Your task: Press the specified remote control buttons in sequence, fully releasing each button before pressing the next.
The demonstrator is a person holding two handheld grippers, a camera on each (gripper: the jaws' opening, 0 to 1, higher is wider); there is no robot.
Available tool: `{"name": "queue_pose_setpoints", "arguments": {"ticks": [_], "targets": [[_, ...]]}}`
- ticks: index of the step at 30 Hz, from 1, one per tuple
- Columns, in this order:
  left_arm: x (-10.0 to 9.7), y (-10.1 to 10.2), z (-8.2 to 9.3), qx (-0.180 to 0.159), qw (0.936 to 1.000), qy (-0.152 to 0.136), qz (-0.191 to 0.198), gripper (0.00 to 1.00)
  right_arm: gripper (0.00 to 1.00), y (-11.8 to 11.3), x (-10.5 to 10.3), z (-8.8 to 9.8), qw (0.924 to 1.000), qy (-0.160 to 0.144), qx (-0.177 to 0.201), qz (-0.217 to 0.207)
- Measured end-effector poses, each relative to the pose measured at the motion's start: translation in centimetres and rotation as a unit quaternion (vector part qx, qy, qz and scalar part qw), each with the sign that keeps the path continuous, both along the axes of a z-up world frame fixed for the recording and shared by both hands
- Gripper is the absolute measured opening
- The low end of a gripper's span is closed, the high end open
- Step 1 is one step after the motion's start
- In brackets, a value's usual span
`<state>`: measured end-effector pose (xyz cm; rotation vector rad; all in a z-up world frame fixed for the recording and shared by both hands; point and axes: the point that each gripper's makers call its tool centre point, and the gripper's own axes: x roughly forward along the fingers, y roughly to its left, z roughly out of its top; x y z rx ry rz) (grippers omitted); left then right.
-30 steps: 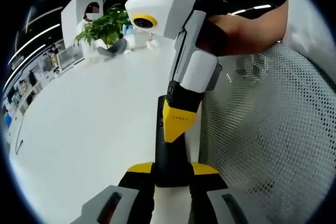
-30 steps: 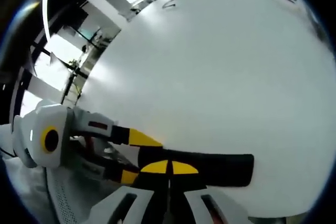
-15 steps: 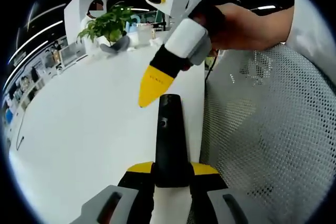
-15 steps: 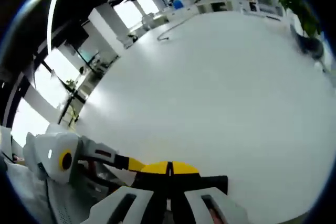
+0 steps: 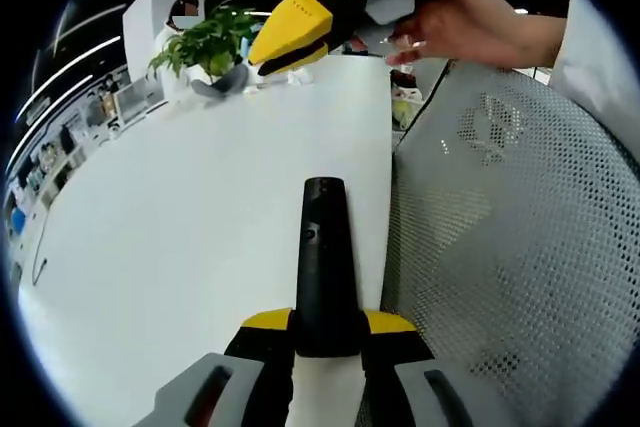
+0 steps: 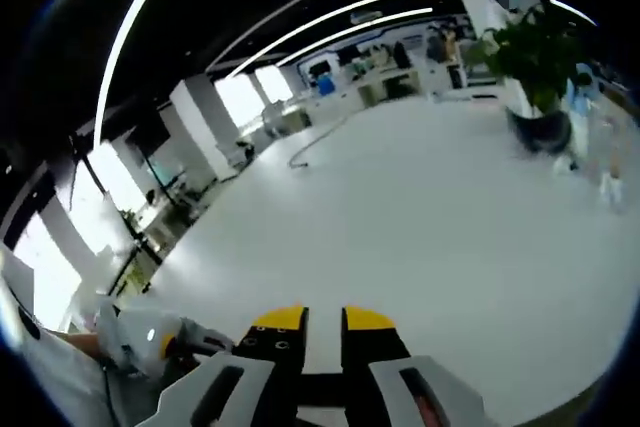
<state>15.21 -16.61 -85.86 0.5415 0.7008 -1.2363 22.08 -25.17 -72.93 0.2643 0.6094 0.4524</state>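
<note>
A long black remote control [image 5: 322,267] lies lengthwise over the white table [image 5: 180,247], pointing away from me. My left gripper [image 5: 325,332] is shut on its near end, a yellow tip on each side. My right gripper [image 5: 300,25], held by a hand [image 5: 470,22], hovers high above the remote's far end and well clear of it. In the right gripper view, my right gripper [image 6: 323,319] has a narrow gap between its yellow tips, with nothing in it. The left gripper [image 6: 150,337] peeks in at that view's lower left.
A grey mesh chair back [image 5: 510,247] stands close along the table's right edge. A potted plant [image 5: 205,42] sits at the table's far end, also in the right gripper view as the plant [image 6: 535,57]. A thin cable [image 6: 315,142] lies far across the table [image 6: 400,217].
My right gripper has lifted off the remote's top and swung up and away, and its tips have parted slightly. The left gripper and the remote have stayed put.
</note>
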Motion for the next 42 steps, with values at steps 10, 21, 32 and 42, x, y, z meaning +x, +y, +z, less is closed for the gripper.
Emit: {"name": "queue_pose_setpoints", "arguments": {"ticks": [10,21,32,42], "targets": [[0.3,0.4,-0.1,0.014,0.9999,0.001,0.001,0.25,0.30,-5.5,-0.8,3.5,0.9917,-0.089,-0.040,-0.084],[1.0,1.3,0.0,0.036,0.9993,-0.010,-0.010,0.24,0.68,-9.5,-0.5,6.0,0.9640,-0.189,-0.100,-0.158],[1.6,2.2,-0.1,0.057,0.9983,-0.012,-0.012,0.24,0.87,-10.5,-0.1,4.5,0.9436,-0.208,-0.127,-0.224],[2.2,2.7,-0.2,0.066,0.9977,0.001,-0.016,0.24,0.89,-10.5,-0.1,3.5,0.9455,-0.191,-0.154,-0.214]]}}
